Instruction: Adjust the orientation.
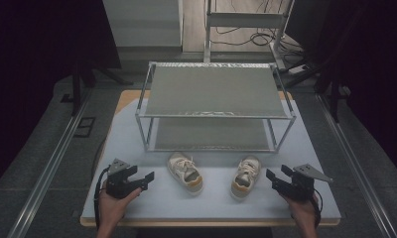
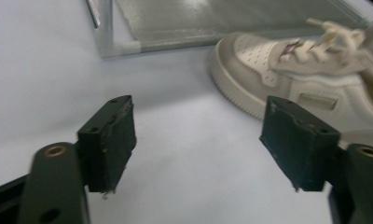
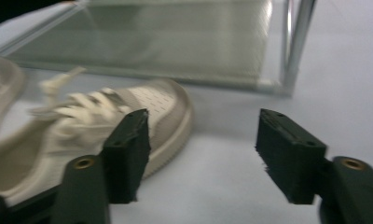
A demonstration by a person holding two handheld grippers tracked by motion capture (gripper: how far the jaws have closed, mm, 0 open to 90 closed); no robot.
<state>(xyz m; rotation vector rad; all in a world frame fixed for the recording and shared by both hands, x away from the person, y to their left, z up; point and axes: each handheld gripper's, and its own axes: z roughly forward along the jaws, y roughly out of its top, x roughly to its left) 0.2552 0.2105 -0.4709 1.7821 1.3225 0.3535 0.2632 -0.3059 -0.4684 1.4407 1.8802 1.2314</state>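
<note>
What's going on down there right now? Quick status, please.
Left tool open, right tool open, both holding nothing. Two cream lace-up sneakers on the table, before the empty two-tier metal rack. Nothing in the way.

The table point(image 1: 137, 144) has a pale bluish-white top with a tan wooden edge. On it, the rack point(image 1: 214, 89) has silvery metal tubes and flat grey shelves; in the gripper views the lower shelf has a fine speckled weave. Both shoes, left shoe point(image 1: 185, 172) and right shoe point(image 1: 245, 176), are cream with off-white laces, small perforated dots over the toe, and what looks like a yellowish-tan sole, though the high view is dim. The left gripper point(image 1: 146, 178) and right gripper point(image 1: 273, 177) are black, with brass-coloured rivets and grey top plates.
</note>
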